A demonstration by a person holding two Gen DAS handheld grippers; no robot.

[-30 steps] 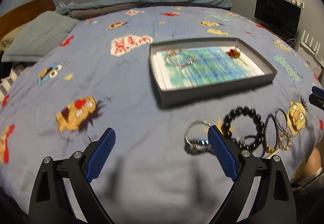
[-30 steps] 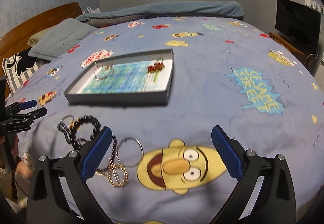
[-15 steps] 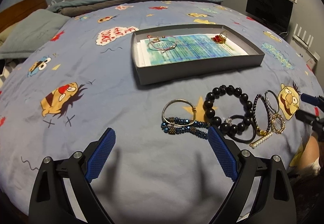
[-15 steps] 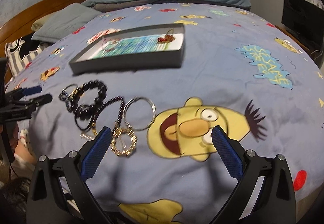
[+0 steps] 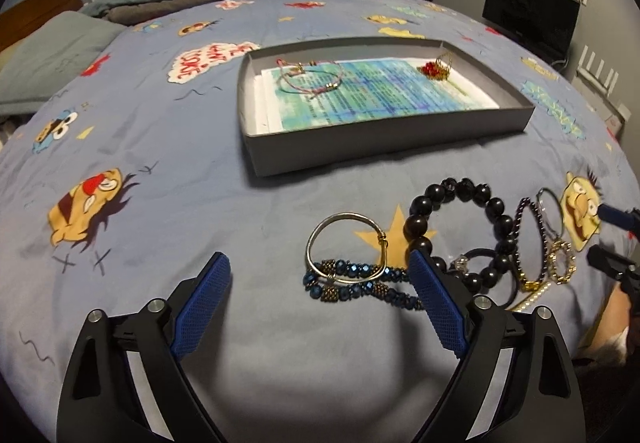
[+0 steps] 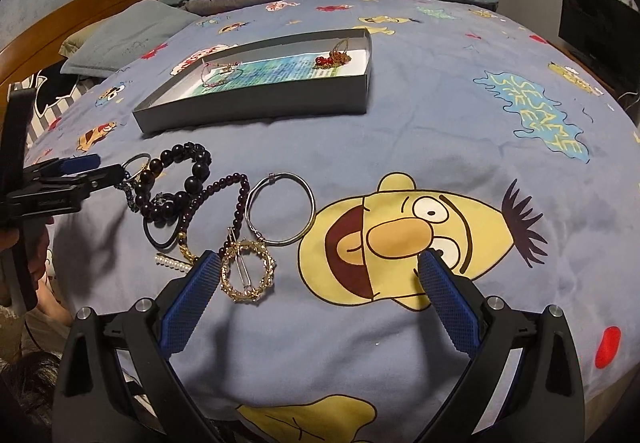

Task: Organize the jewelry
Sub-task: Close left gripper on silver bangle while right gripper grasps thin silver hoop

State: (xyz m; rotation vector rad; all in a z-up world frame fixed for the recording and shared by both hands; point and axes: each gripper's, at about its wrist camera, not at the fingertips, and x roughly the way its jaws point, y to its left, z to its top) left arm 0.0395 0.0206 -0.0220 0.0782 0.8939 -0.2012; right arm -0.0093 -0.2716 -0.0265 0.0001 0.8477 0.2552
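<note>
Both grippers have dropped closer to the bracelets on the bed. The left gripper [image 5: 320,285], fingers spread and empty, frames the blue beaded bracelet [image 5: 356,285]; the right gripper [image 6: 320,283], also released, nears the gold ring clip [image 6: 248,271]. The gray box [image 5: 360,141] waits beyond.

Jewelry spread on the bedspread [image 5: 168,147] near a tray [image 5: 360,139], with more pieces inside the tray.

The tray lies far of the loose pieces. In it, a thin cord bracelet [image 5: 310,81] sits at the left and a small beaded charm [image 5: 434,67] at the far right, both on a paper sheet [image 5: 384,95]. Near the tray, left to right: a wire bangle [image 5: 348,243] overlapping a beaded strand [image 5: 360,285], a large-bead bracelet [image 5: 460,227], a small-bead bracelet [image 6: 228,199], a plain ring bangle [image 6: 280,209]. Nearer still lie a pearl clip [image 6: 174,263] and a round brooch [image 6: 248,269]. A pillow [image 5: 52,59] lies far left.
</note>
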